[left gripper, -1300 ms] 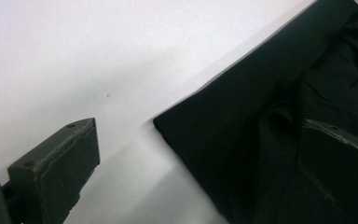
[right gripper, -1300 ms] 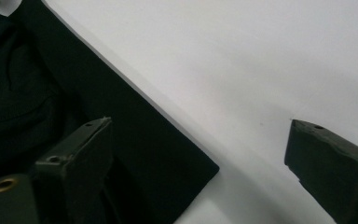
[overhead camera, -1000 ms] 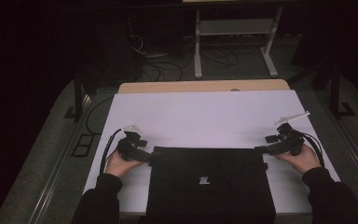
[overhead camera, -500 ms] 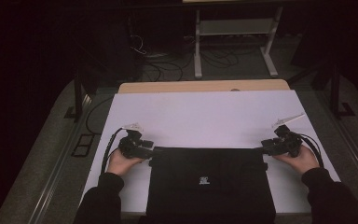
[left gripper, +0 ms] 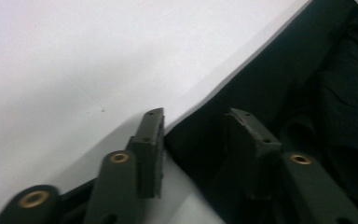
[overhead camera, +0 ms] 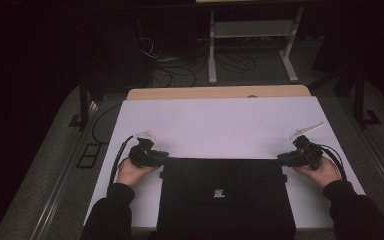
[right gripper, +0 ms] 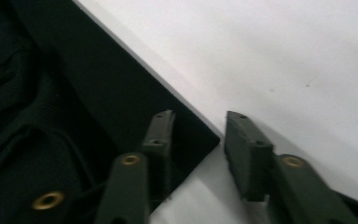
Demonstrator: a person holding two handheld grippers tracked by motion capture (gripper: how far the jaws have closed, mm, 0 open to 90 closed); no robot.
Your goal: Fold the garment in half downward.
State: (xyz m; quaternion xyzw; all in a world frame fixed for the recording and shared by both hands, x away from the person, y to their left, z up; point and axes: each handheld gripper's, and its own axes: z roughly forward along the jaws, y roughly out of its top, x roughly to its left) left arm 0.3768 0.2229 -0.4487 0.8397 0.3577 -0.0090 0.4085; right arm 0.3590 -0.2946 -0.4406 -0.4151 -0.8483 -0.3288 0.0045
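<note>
Item: black folded garment (overhead camera: pixel 225 200), lying flat at the near edge of the white table (overhead camera: pixel 220 125), centred between the left and right edges, a small pale label showing on its top face. Left gripper (overhead camera: pixel 155 159) is sitting at the garment's far left corner; right gripper (overhead camera: pixel 287 159) is sitting at its far right corner, both hands resting low on the table. Change noted: over the last second both sets of jaws have been closing from a wide gape to a narrow one, while the hands are hardly shifting. In the left gripper view (left gripper: pixel 198 140) the black corner is lying between the two pads, one pad beside the cloth's edge, the other over the dark fabric; the right gripper view (right gripper: pixel 198 140) is showing the same, the pointed corner poking between the pads. Whether the pads are already pressing the cloth cannot be told. Judgement: both far corners are being pinched together, probably to lift or unfold the garment.
</note>
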